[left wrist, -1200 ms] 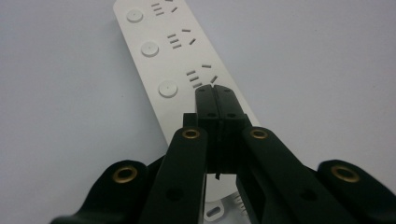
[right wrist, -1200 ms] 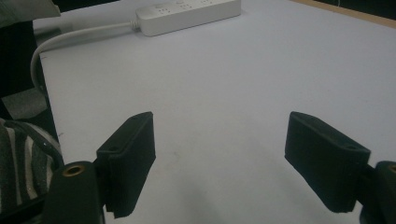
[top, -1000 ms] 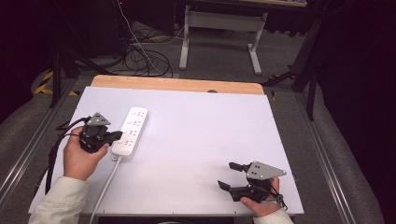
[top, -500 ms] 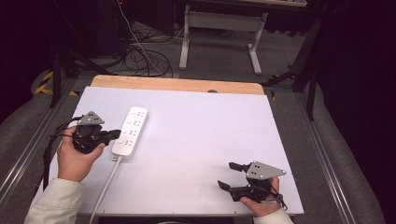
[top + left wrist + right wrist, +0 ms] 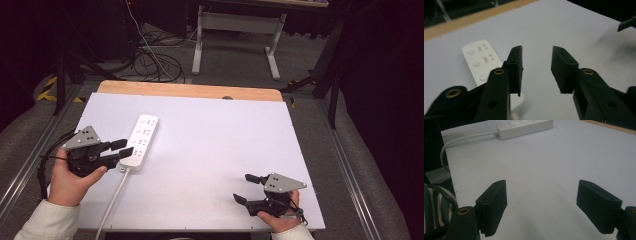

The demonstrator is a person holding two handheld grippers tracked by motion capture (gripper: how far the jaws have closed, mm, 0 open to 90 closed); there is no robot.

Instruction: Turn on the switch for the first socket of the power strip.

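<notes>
Your left gripper is part open w/ nothing held, tips right at the power strip on the table's left side. If the strip's your target, line the jaws across its narrow width before closing. Right gripper sits wide open and empty near the front right, well apart from it.

This looks like a lab or test room. A plain white table with a wooden edge sits between metal rails. Black cables lie tangled on the grey carpet, near the legs of a metal stand. The walls are dark.
</notes>
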